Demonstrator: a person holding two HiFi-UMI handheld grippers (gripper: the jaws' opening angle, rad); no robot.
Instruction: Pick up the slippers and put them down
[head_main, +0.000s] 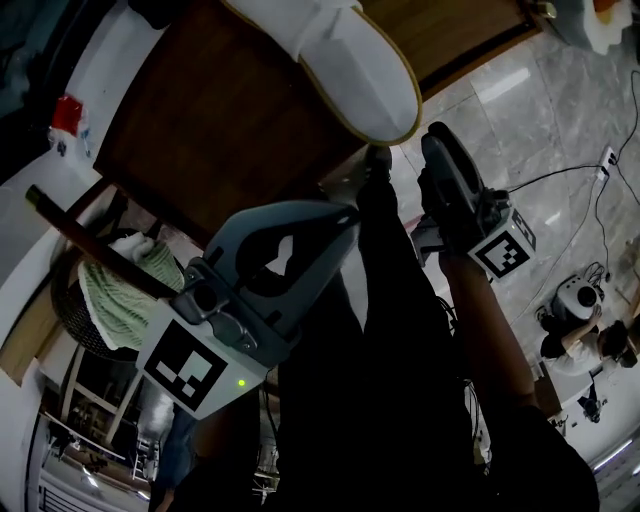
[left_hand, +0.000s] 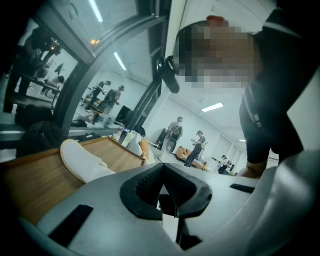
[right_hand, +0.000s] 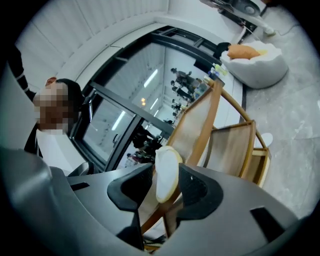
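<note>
A white slipper (head_main: 350, 60) with a tan rim lies on the brown wooden table (head_main: 220, 130), and its rounded end reaches the edge of the table on the side of the person. The right gripper (head_main: 432, 135) is just beside this end, over the grey stone floor (head_main: 540, 110). In the right gripper view, the jaws of the right gripper (right_hand: 166, 166) stand apart. The slipper (right_hand: 167, 177) shows edge-on between them, with a clear gap on the left side, so the pads do not press on it.

The left gripper (head_main: 345, 215) is lower in the head view, in front of the table's near side and well apart from the slipper. In the left gripper view, its tips (left_hand: 162, 167) meet and nothing is between them. There the slipper (left_hand: 82, 162) lies flat on the table (left_hand: 35, 185), to the left of the jaws. Under the table, on the left, a dark basket (head_main: 70, 320) holds a green cloth (head_main: 125, 290).
</note>
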